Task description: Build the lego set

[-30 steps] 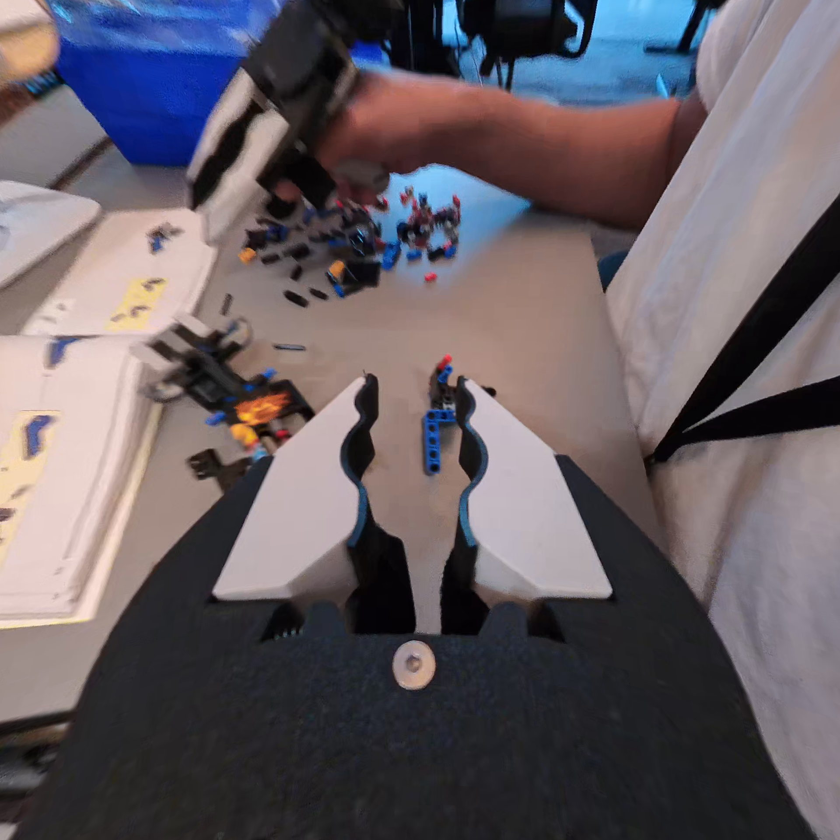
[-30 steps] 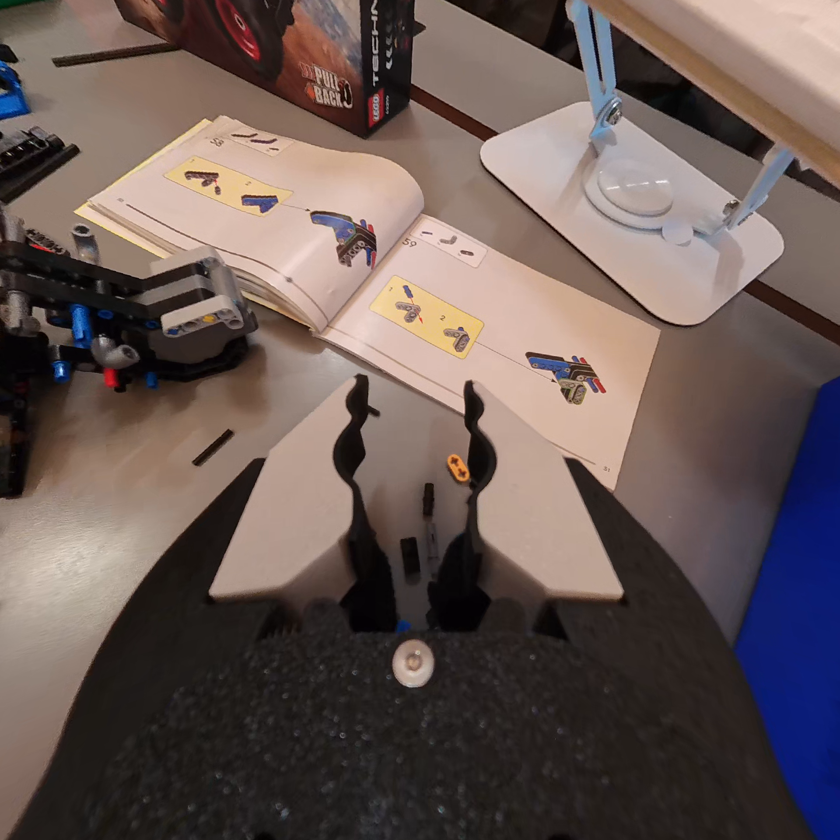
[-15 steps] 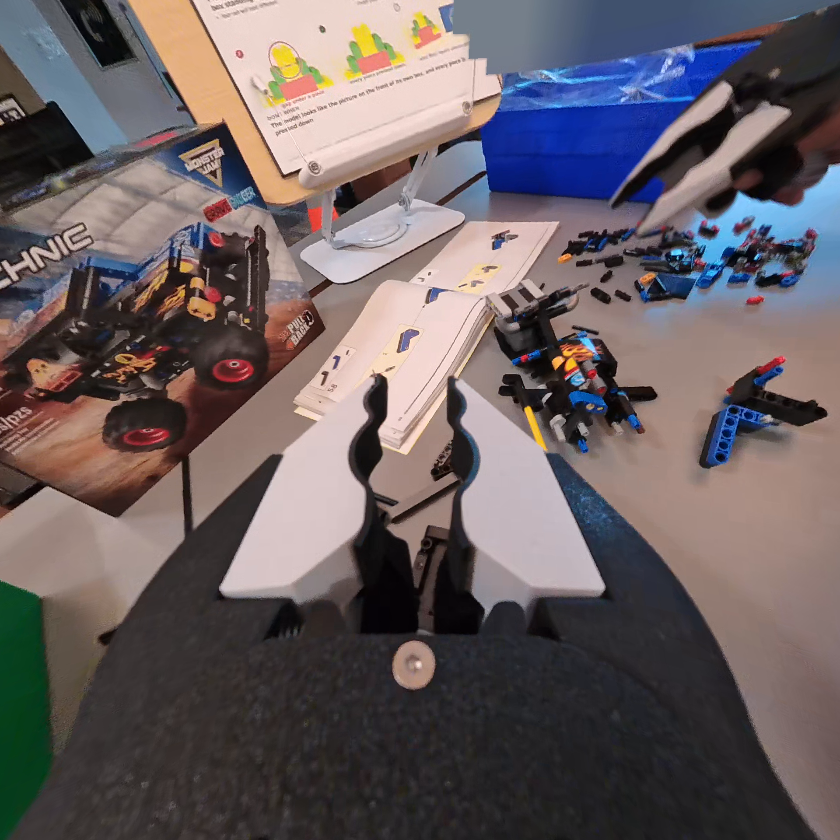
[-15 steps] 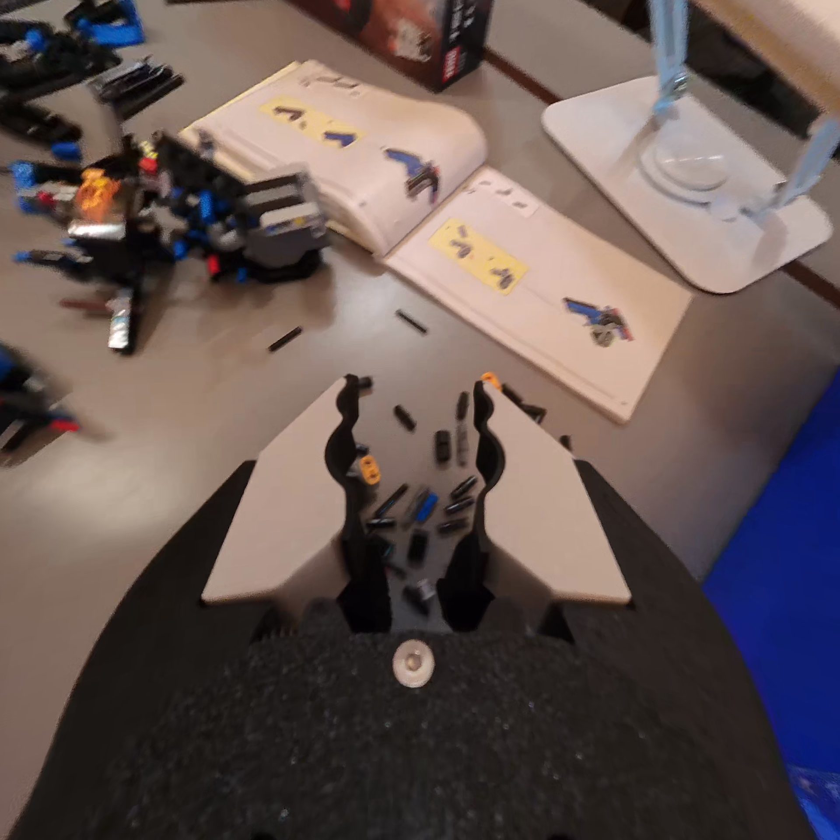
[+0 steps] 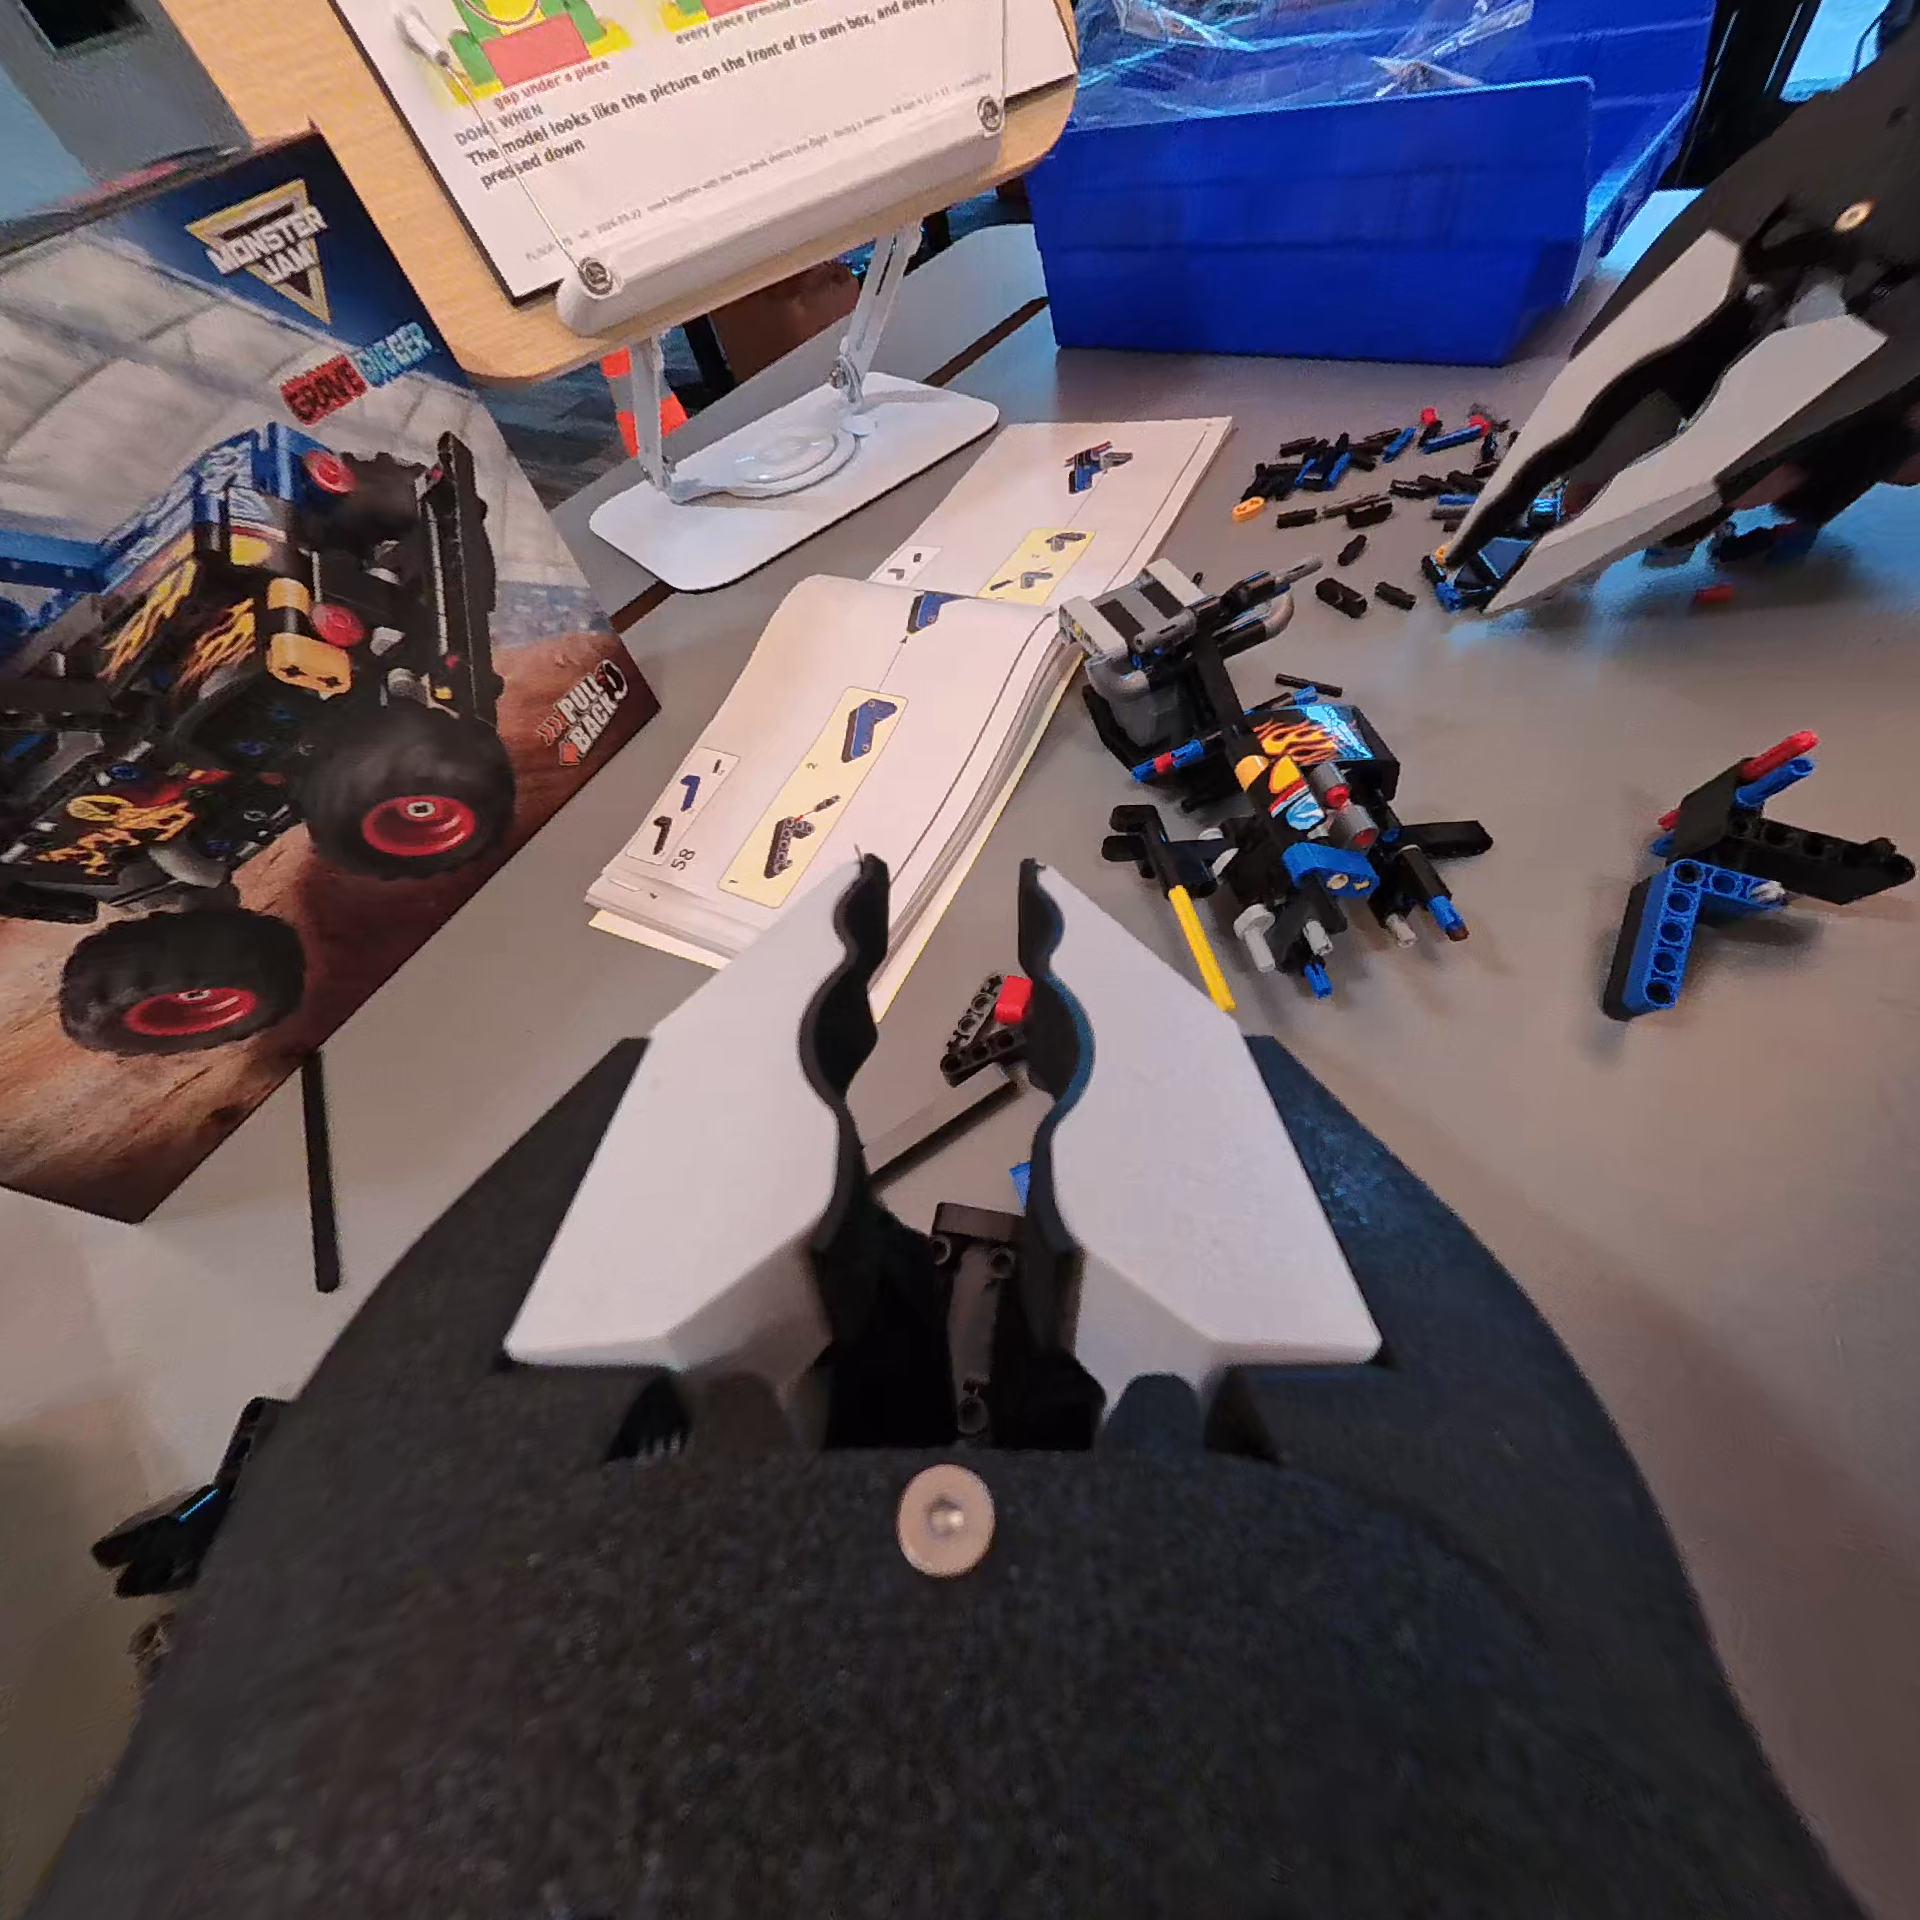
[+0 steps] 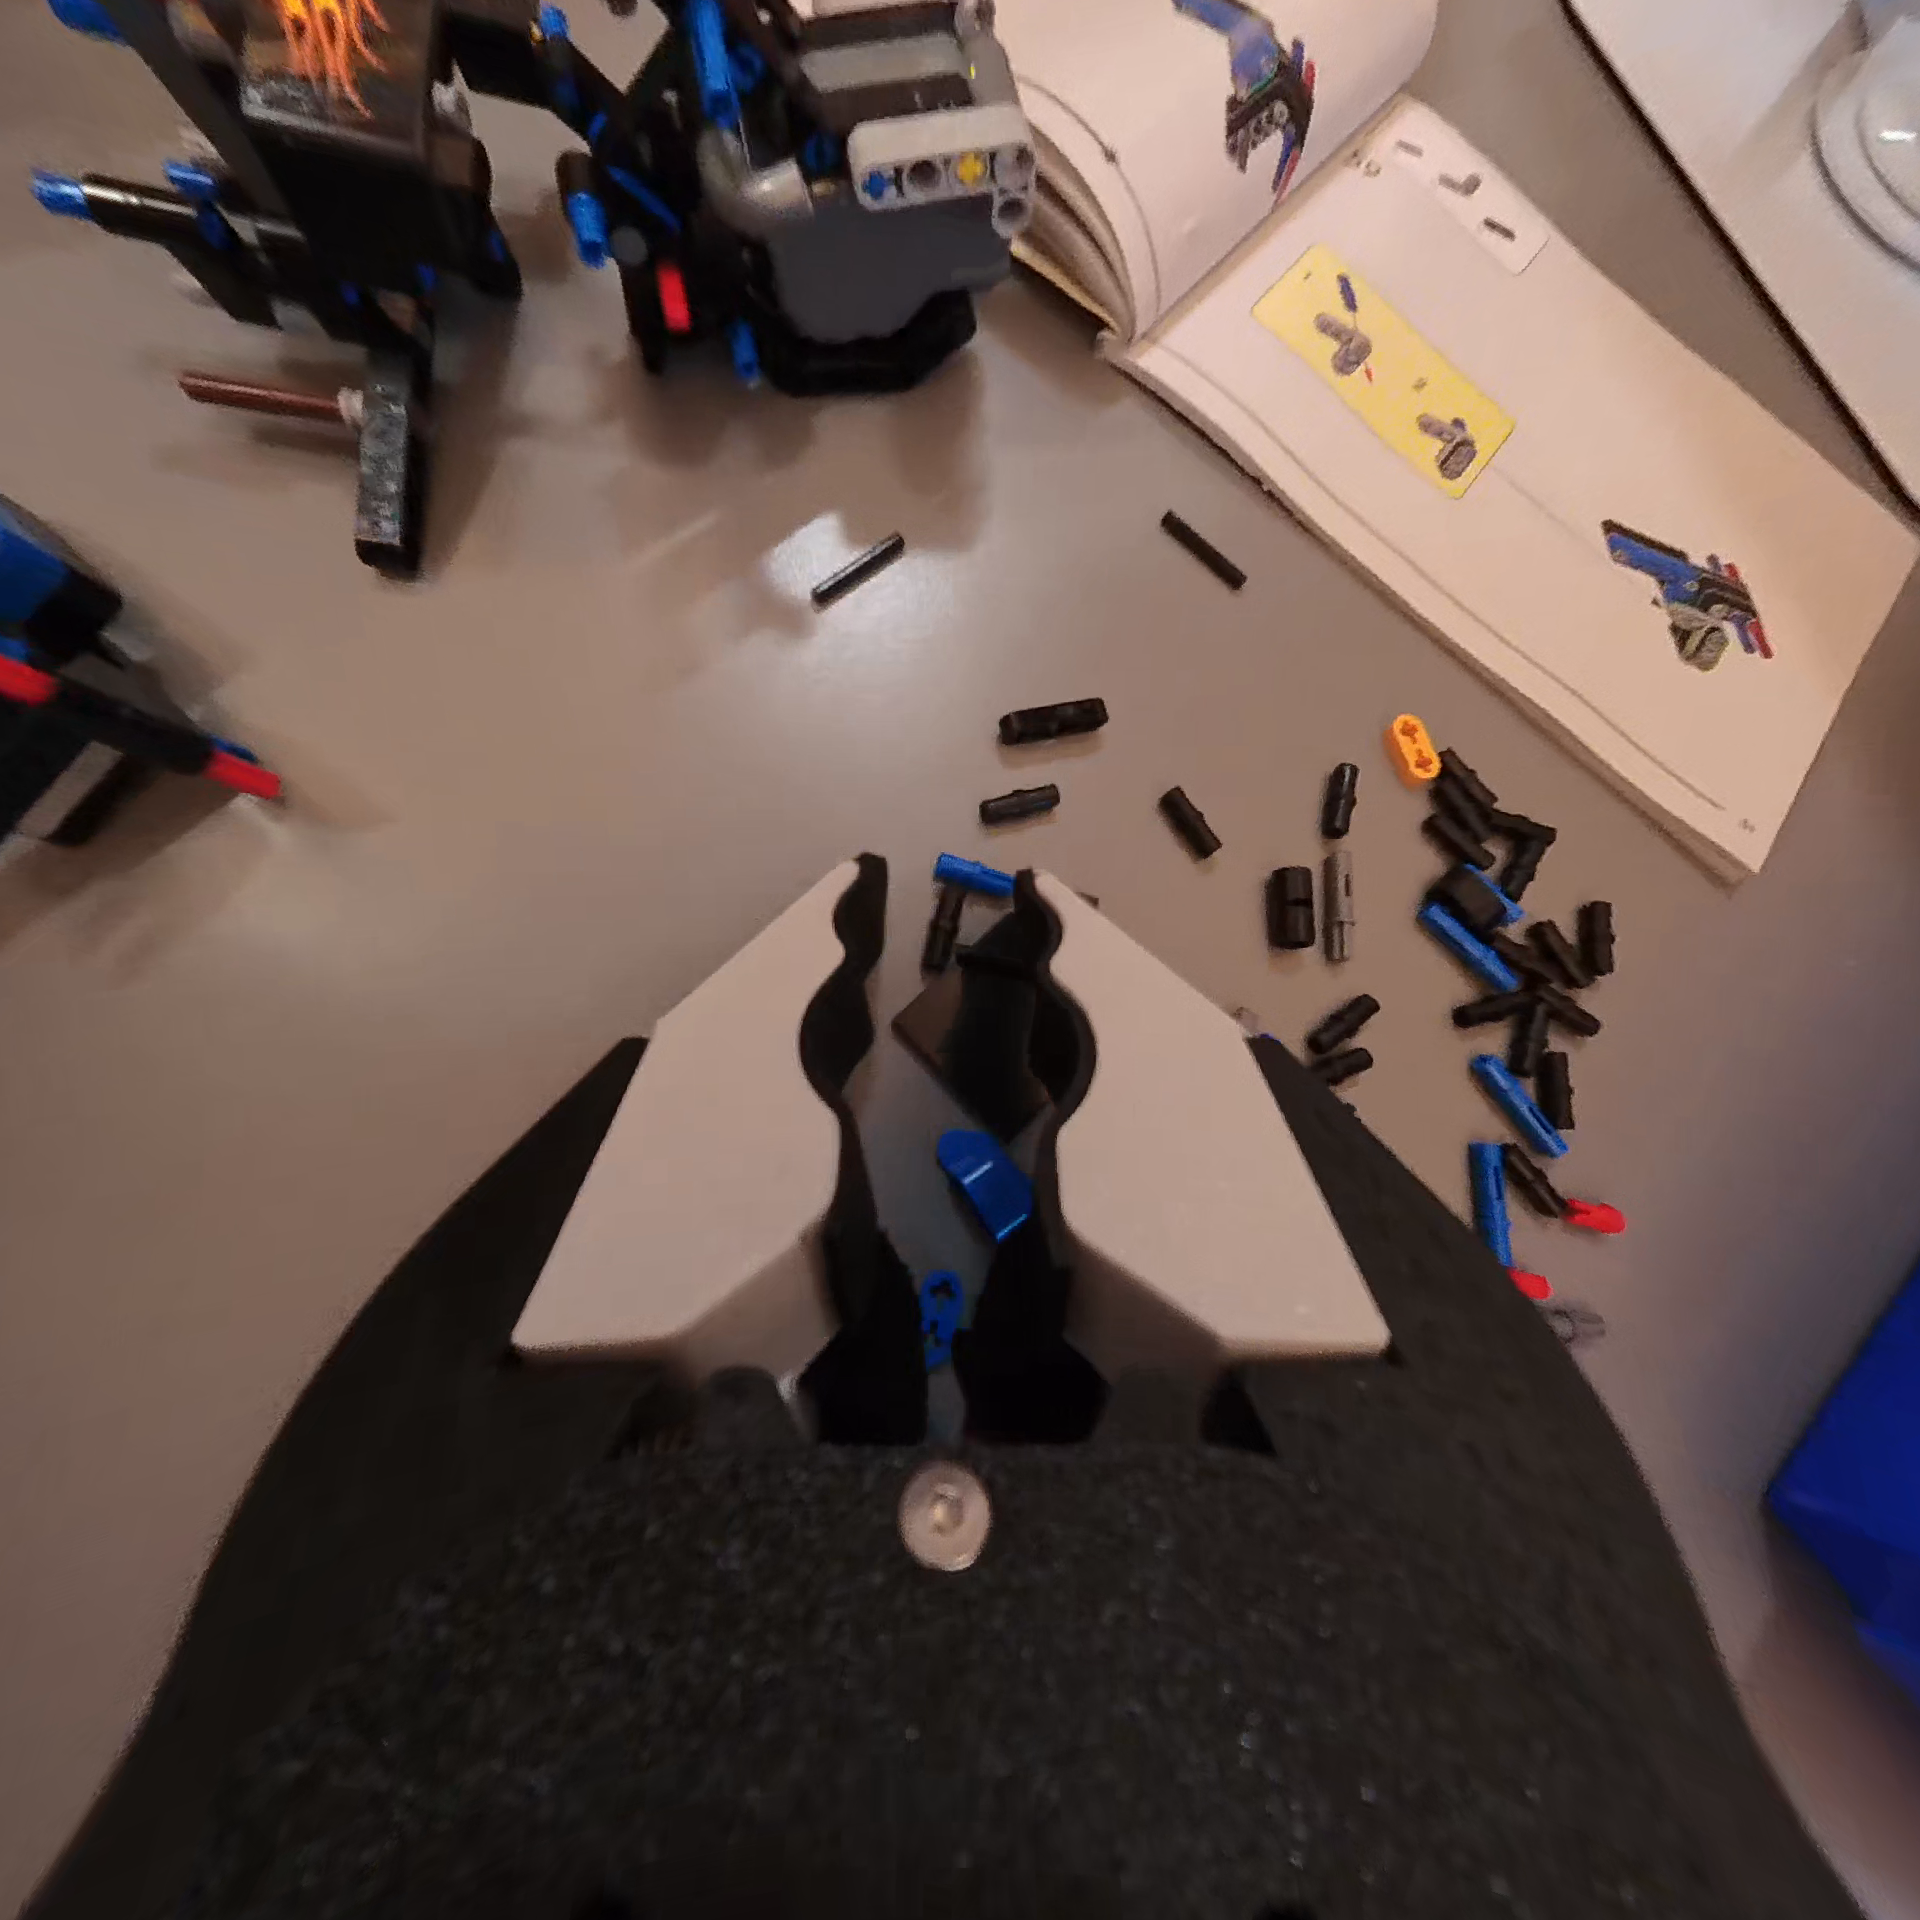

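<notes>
the half-built lego truck (image 5: 1262, 769), black with blue pins, a flame sticker and a grey block, lies mid-table just right of one open instruction booklet (image 5: 883, 727). one blue-and-black subassembly (image 5: 1725, 873) sits farther right. left gripper (image 5: 951, 883) is parted and empty. right gripper (image 6: 951, 883), parted, hovers over the loose pins (image 6: 1496, 935), one black piece between its fingers, ungripped.

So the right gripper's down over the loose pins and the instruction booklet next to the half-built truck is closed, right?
Not quite: the instruction booklet lies open beside the half-built truck, as the left wrist view shows. The right gripper is indeed down over the loose pins.
</notes>
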Available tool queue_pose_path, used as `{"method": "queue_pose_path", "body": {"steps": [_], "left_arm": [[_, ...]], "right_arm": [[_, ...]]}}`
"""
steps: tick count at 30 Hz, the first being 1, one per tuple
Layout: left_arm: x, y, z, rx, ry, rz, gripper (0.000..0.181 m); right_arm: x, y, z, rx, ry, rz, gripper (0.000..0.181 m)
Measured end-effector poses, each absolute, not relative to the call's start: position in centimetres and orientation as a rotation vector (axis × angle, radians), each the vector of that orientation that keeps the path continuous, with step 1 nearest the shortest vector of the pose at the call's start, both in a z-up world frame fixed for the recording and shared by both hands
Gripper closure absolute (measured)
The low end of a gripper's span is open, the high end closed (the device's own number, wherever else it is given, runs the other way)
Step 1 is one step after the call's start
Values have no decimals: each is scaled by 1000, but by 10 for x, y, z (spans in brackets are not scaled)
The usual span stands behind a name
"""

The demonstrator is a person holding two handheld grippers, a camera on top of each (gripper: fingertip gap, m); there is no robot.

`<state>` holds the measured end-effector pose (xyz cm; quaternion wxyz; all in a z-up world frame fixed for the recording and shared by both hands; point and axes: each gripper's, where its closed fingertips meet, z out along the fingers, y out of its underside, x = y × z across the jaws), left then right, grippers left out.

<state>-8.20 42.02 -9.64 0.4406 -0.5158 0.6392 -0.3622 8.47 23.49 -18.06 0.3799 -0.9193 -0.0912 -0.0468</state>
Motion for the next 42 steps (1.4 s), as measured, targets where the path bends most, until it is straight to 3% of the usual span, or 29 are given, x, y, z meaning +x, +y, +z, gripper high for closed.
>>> {"method": "queue_pose_path", "body": {"steps": [13,32,42], "left_arm": [[-85,424,-96,-1289,1577,-901,159],[-86,419,-90,-1261,1563,-912,160],[-86,416,-92,-1247,1583,-890,160]], "right_arm": [[83,244,-187,-2361,-252,-75,173],[75,245,-178,-2301,-284,-105,174],[-11,207,-176,-2265,-643,241,174]]}}
